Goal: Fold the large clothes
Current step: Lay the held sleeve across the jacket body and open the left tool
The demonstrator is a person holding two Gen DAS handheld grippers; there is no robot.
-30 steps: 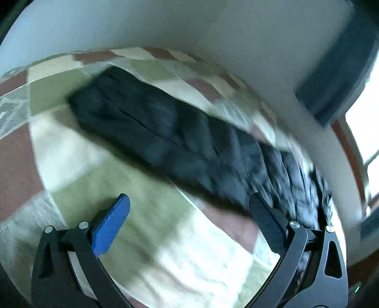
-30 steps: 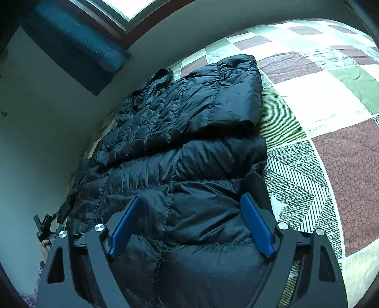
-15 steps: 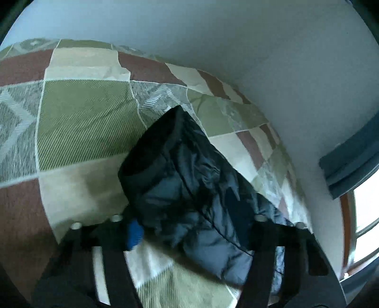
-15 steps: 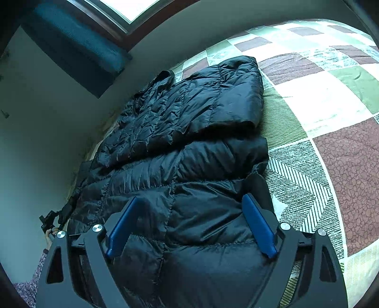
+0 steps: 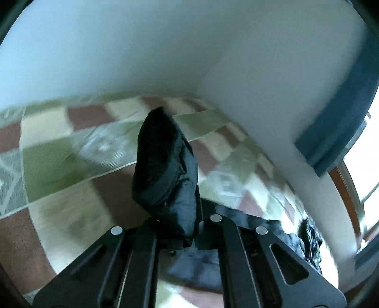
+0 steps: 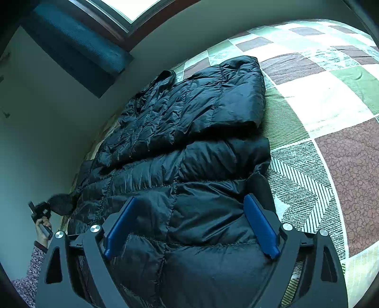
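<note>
A black puffer jacket lies spread on the patchwork quilt, its right sleeve folded across the chest. My left gripper has its jaws closing tight on the other sleeve's cuff, which sticks up between them, lifted off the quilt. In the right wrist view that left gripper shows at the far left edge, with the cuff in it and a hand behind. My right gripper hovers open over the jacket's hem, nothing between its blue pads.
A pale wall runs along the bed's far side. A blue curtain hangs under a window at the head end. The quilt stretches out to the right of the jacket.
The left gripper went from open above the flat sleeve to shut on its cuff, then rose with it. The right gripper and the jacket body stayed put.
</note>
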